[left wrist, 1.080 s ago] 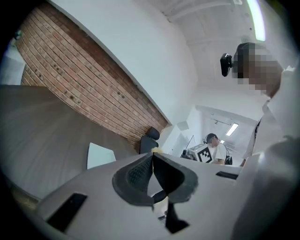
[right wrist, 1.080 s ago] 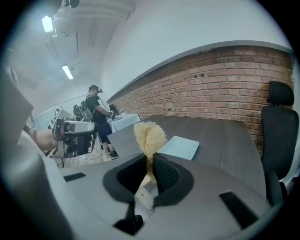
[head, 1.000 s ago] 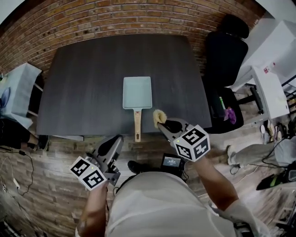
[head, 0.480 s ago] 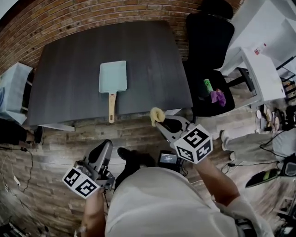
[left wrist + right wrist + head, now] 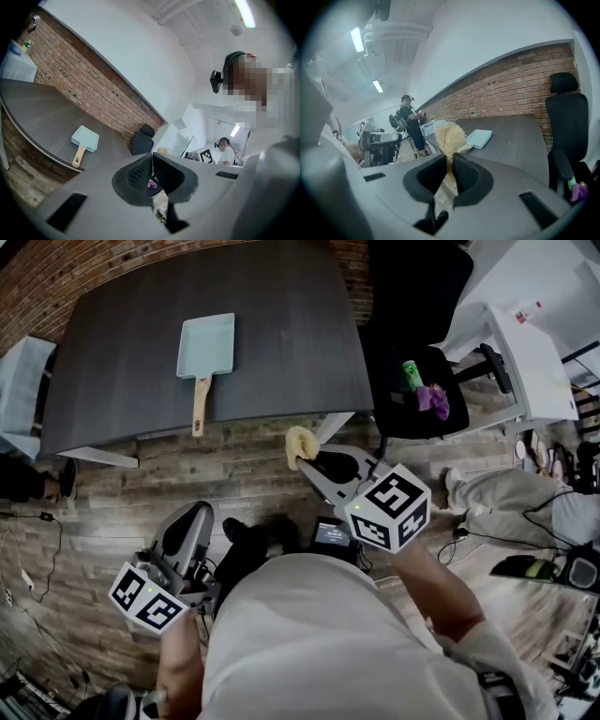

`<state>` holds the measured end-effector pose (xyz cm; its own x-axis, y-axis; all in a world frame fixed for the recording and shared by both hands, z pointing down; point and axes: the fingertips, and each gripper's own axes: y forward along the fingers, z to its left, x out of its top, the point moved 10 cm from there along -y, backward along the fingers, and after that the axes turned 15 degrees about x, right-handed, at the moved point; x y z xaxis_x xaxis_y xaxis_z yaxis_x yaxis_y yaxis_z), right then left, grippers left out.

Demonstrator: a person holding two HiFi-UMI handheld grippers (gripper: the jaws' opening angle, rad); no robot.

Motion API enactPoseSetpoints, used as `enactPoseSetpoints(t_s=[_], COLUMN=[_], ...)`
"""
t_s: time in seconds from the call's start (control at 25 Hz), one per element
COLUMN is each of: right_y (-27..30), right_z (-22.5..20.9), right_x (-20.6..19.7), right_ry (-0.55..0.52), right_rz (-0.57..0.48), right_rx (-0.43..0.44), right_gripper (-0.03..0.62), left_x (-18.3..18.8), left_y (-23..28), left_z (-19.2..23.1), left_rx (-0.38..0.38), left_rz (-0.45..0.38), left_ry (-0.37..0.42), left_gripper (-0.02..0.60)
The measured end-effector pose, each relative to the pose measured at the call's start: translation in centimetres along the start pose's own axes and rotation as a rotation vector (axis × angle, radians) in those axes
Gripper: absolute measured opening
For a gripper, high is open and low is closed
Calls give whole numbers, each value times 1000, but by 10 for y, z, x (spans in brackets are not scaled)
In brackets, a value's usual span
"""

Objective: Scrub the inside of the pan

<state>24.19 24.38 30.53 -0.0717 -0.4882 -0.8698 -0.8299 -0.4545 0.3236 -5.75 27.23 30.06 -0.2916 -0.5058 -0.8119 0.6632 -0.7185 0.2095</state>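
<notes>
Pale teal rectangular pan [image 5: 208,341] lies flat on the dark grey table [image 5: 300,315], toward the table's near-left part. Its wooden handle [image 5: 199,407] points at the near edge and ends just short of it. In the left gripper view we see the pan [image 5: 86,138] well apart from the jaws.

Neither gripper is over the table. Both hang above the wood-plank floor [image 5: 103,493], well apart from the pan.

The right gripper [image 5: 303,463] has its jaws clenched on a fluffy yellow scrubber [image 5: 297,443], whose tuft sticks out past the tips. We see the same in the right gripper view, with the scrubber [image 5: 450,133] pinched between the pads. The left gripper [image 5: 190,519] is lower left, its jaws pressed together with nothing between them.

A black office chair [image 5: 412,296] stands just beside the table's right end. A green bottle [image 5: 411,371] and a purple cloth [image 5: 434,399] lie on its seat. A brick wall [image 5: 520,89] runs behind the table.
</notes>
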Motion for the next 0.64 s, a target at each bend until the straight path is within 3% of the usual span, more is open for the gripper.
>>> enactPoseSetpoints(t_s=[0.36,0.48,0.64], right_y=[-1,11,28], right_z=[21,30,46], right_x=[21,26,31], right_ry=[-9,4,14], right_rz=[-80,-100,-116], right_rx=[35,57,85], right_gripper=[43,43,43], left_x=[17,22,25], left_y=[10,6,-1], left_z=[-8,0,12], left_rx=[-89,-103,-137], left_rz=[21,38,45], left_ry=[33,31,10], left_gripper=[20,105,143])
